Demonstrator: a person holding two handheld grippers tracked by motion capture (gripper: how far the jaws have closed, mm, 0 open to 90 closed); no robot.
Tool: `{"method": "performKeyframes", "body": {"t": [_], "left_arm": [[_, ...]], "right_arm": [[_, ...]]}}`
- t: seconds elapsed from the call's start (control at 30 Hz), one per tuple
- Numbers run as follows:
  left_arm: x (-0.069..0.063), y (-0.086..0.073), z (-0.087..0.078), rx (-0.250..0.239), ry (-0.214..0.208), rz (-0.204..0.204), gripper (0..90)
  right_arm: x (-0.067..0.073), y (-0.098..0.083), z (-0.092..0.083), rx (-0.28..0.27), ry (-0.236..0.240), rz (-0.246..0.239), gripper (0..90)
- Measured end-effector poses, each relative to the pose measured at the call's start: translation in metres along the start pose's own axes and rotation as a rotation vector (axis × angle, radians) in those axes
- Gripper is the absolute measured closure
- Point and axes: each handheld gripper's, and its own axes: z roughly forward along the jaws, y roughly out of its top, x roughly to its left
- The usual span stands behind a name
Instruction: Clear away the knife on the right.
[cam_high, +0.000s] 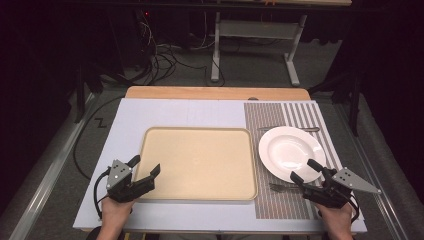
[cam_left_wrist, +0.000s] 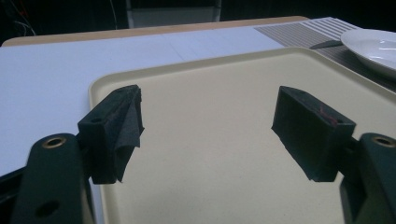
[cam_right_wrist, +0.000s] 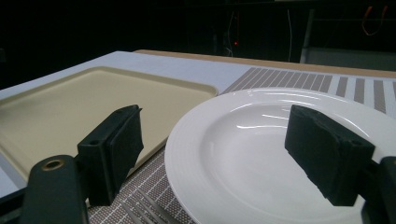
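Observation:
A beige tray lies empty in the middle of the white table cover. To its right, a white plate rests on a striped placemat, with a fork in front of it and a knife behind it. My left gripper is open, its jaws over the tray's near left corner with nothing between them. My right gripper is open at the near edge of the plate, empty; the fork tines lie just below its left jaw.
The white cover sits on a wooden table whose far edge shows. Beyond it are a dark floor, cables and a metal stand. In the left gripper view the plate is far right.

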Motion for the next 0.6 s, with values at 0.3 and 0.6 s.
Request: {"method": "performKeyframes", "body": {"t": [0.3,0.6], "left_arm": [[-0.0050,-0.0025,-0.0044,-0.018,-0.006,-0.003,25.5],[-0.0063,-0.0020,-0.0012,-0.011,-0.024,0.001,25.9]], "right_arm": [[0.0036,-0.0002,-0.0029,0.010,0.005,-0.003,22.2],[0.0006,-0.0005,0.0008,0.023,0.004,0.025,22.5]]}}
